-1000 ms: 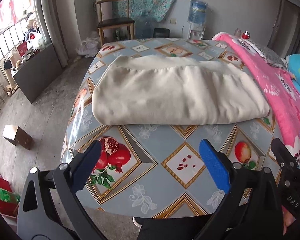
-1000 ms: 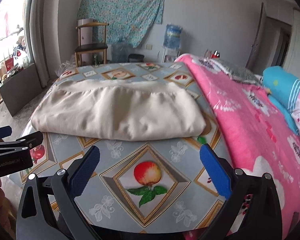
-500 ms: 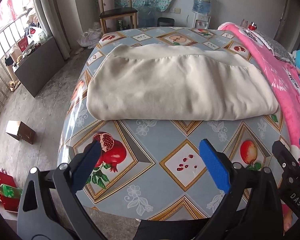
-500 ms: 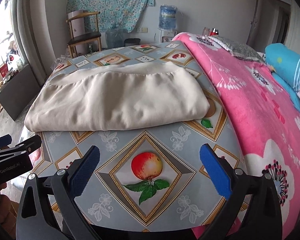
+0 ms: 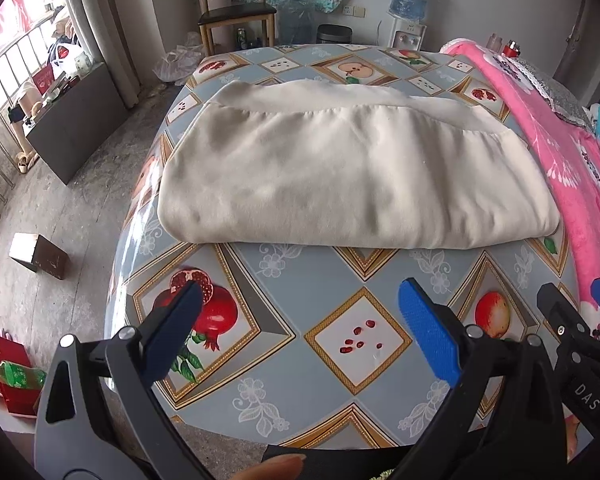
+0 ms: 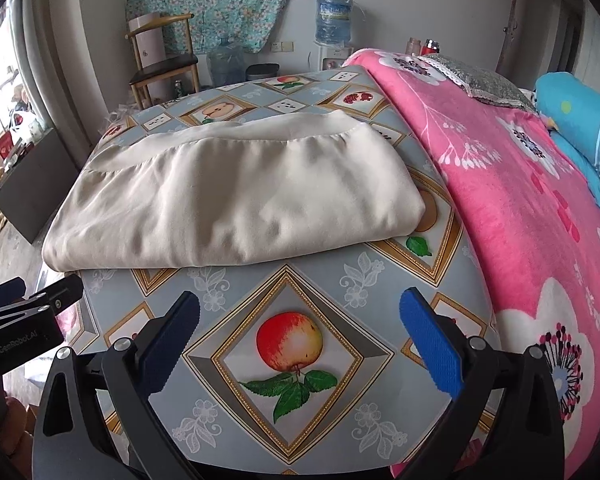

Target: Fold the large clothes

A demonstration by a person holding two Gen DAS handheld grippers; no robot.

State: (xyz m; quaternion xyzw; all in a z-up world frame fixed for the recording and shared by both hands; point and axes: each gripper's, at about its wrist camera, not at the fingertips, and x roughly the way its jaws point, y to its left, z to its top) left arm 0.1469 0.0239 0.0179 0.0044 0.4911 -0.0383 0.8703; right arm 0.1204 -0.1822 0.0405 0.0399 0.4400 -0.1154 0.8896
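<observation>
A cream garment (image 5: 352,168) lies folded into a wide rectangle on the fruit-patterned tablecloth (image 5: 292,280); it also shows in the right wrist view (image 6: 236,196). My left gripper (image 5: 300,320) is open and empty, held above the cloth a short way in front of the garment's near fold. My right gripper (image 6: 300,320) is open and empty over the apple print, in front of the garment's right half. Part of the right gripper (image 5: 572,320) shows at the right edge of the left wrist view. The left gripper's side (image 6: 28,312) shows at the left edge of the right wrist view.
A pink floral blanket (image 6: 520,184) covers the bed to the right, with a blue pillow (image 6: 580,120) beyond. A wooden chair (image 5: 236,12), a water dispenser (image 5: 410,8) and a dark cabinet (image 5: 76,120) stand behind and left. A small box (image 5: 40,256) sits on the floor.
Both grippers have moved closer to the garment and tilted downward, so it looks larger and lower in view. Both stay open. The garment has not moved.
</observation>
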